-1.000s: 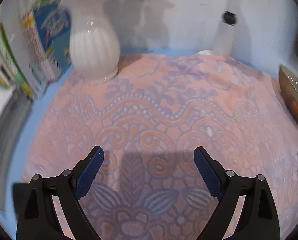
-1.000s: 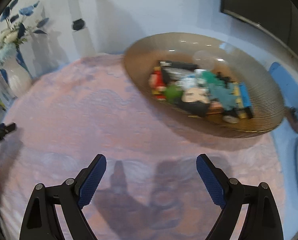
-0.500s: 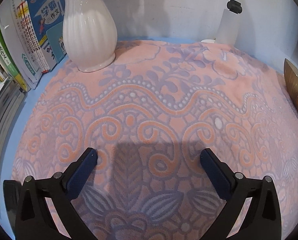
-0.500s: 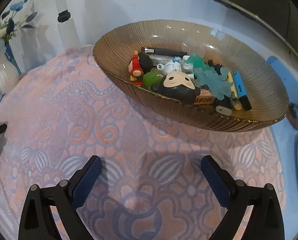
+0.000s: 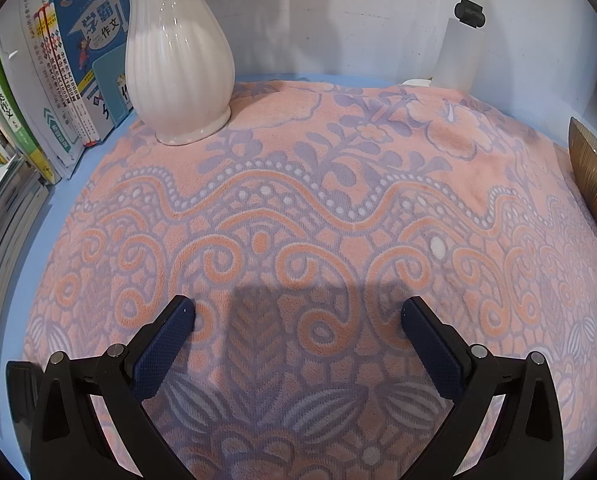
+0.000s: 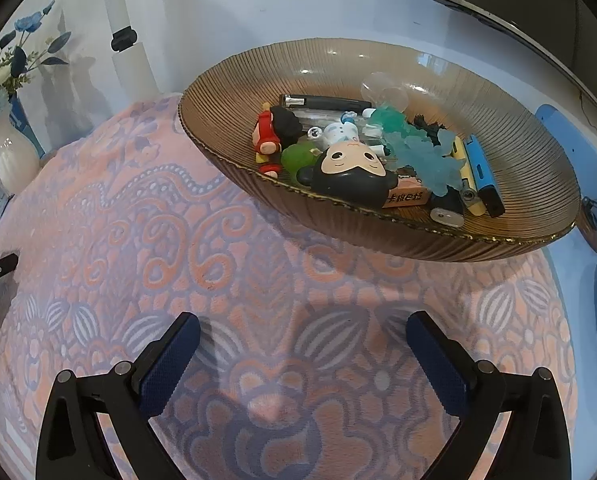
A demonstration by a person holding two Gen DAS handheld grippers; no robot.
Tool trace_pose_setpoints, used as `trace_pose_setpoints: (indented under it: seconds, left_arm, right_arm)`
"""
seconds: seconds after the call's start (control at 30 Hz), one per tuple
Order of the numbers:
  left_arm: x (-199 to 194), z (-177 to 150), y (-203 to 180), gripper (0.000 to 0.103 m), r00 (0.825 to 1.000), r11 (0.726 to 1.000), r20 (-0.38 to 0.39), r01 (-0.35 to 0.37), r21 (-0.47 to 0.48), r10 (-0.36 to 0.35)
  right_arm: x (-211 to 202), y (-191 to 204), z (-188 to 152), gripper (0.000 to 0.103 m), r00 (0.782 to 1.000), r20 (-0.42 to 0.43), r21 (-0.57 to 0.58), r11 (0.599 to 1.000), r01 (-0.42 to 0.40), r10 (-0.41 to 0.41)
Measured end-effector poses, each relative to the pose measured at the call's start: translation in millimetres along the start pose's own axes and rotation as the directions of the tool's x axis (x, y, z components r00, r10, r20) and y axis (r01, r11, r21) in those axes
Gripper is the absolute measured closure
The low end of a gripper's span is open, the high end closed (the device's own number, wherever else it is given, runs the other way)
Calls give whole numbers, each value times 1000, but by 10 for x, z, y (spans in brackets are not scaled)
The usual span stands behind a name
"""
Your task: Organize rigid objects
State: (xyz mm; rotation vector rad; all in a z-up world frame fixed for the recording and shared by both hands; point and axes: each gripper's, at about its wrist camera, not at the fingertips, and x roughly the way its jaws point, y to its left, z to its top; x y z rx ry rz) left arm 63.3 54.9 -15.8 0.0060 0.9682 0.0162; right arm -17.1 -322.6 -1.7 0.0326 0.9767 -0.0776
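A ribbed brown glass bowl [image 6: 518, 132] rests on a pink patterned cloth [image 6: 178, 240] and holds several small items. Among them are a black-haired cartoon figure [image 6: 350, 172], a red figure [image 6: 268, 136], a green ball [image 6: 296, 158], a black pen [image 6: 322, 101], a teal crystal piece [image 6: 414, 148] and a blue marker [image 6: 480, 168]. My right gripper [image 6: 302, 323] stands open over the cloth, short of the bowl's near rim, with nothing between its fingers. My left gripper [image 5: 298, 308] is open over bare cloth [image 5: 298, 200], also with nothing in it. The bowl's edge [image 5: 594, 176] shows far right.
A white ribbed vase [image 5: 178, 52] stands at the cloth's back left, with upright books [image 5: 58, 80] beside it. A white pole [image 5: 458, 48] rises against the back wall. A dark monitor [image 6: 518, 4] sits behind the bowl. The blue table [image 6: 558, 120] shows right of the cloth.
Both grippers' jaws have spread wider. The right view has closed in on the bowl, and the left view has settled and sharpened with the vase higher in the frame.
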Motion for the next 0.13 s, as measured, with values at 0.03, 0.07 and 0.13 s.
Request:
trace_pose_setpoints:
  seconds: [0.03,0.07,0.13]
  left_arm:
    - [0,-3,3,0,1000,1000,1,-1,3,1]
    - [-1,-4,3,0,1000,1000,3,-2,5,2]
    - [1,-3,6,0,1000,1000,2,0,4,0]
  right_arm:
    - [-3,-22,2,0,1000,1,1,1000,0,0]
    - [-3,-35,4,0,1000,1,3,1000,1,-1]
    - [-8,-85,6,0,1000,0,11,1000,5,-5]
